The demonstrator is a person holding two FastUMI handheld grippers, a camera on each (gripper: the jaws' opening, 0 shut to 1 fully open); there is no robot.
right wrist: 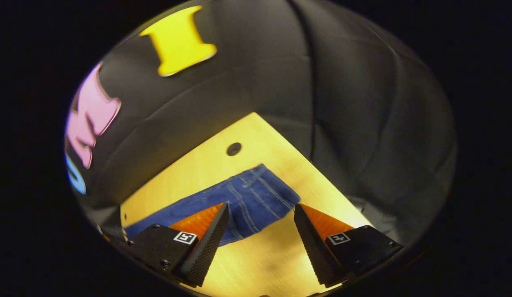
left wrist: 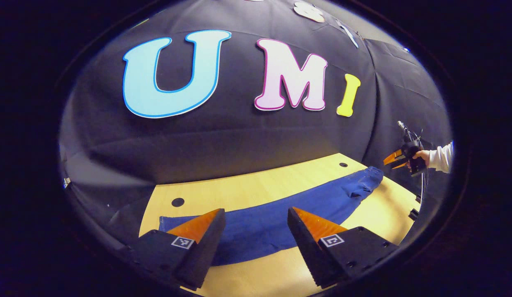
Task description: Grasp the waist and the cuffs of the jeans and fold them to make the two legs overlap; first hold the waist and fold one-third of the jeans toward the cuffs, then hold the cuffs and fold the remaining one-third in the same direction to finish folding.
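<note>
Right now, from my left gripper view, my left gripper (left wrist: 256, 218) hangs above the near edge of the wooden table (left wrist: 247, 187), its two fingers spread wide with nothing between them. Beyond the fingertips the jeans (left wrist: 280, 214) lie flat in a long blue strip across the tabletop, one end just past my left finger and the other reaching toward the far right corner. Off that corner a hand (left wrist: 421, 156) in a white sleeve (left wrist: 442, 156) holds my right gripper (left wrist: 394, 160) in the air, clear of the cloth. In my right gripper view, the right gripper's fingers also stand wide apart, empty, above the table, and the stitched end of the jeans lies on the wood between and just beyond their tips.
</note>
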